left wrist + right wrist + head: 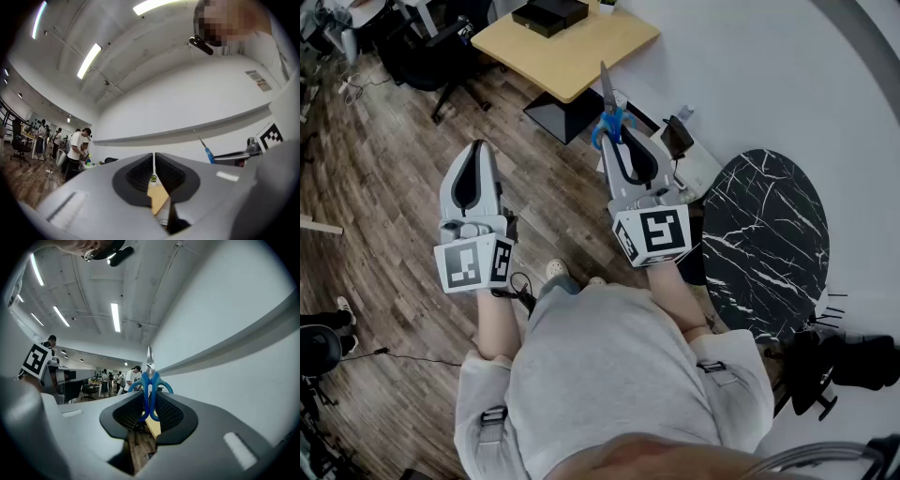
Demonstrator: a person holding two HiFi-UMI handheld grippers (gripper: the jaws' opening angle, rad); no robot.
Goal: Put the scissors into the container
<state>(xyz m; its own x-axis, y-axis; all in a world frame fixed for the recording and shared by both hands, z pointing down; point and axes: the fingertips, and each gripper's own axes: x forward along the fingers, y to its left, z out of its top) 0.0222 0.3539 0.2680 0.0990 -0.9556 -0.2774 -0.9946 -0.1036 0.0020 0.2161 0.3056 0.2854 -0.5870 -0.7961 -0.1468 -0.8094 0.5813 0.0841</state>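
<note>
Far left of the wooden table (572,52), just brown floor (384,187) of long boards. Nearer to the table but well apart from it, held up over the floor, the left gripper (477,150), pointing toward the table. In the left gripper view, the left gripper (153,161) with both jaws pressed together, only a thin line between them and nothing in there. Past the tips in that view, a corner of the table (158,197), with a person in a white top (75,150) standing far off to its left. On top of the table, at its far side, a flat black box (548,14). Just off the table's near right edge, the right gripper (617,142), also held up in the air. Squeezed between its jaws, the scissors (607,112), gripped by the blue handles, metal blades poking out past the tips and over the table's edge. Same in the right gripper view: right gripper (149,401) closed on the blue loops of the scissors (150,383), blades standing straight up. Not in the black box, well apart from it. Farther right of the table, down by the white wall, a round black top with white cracks (769,244).
</note>
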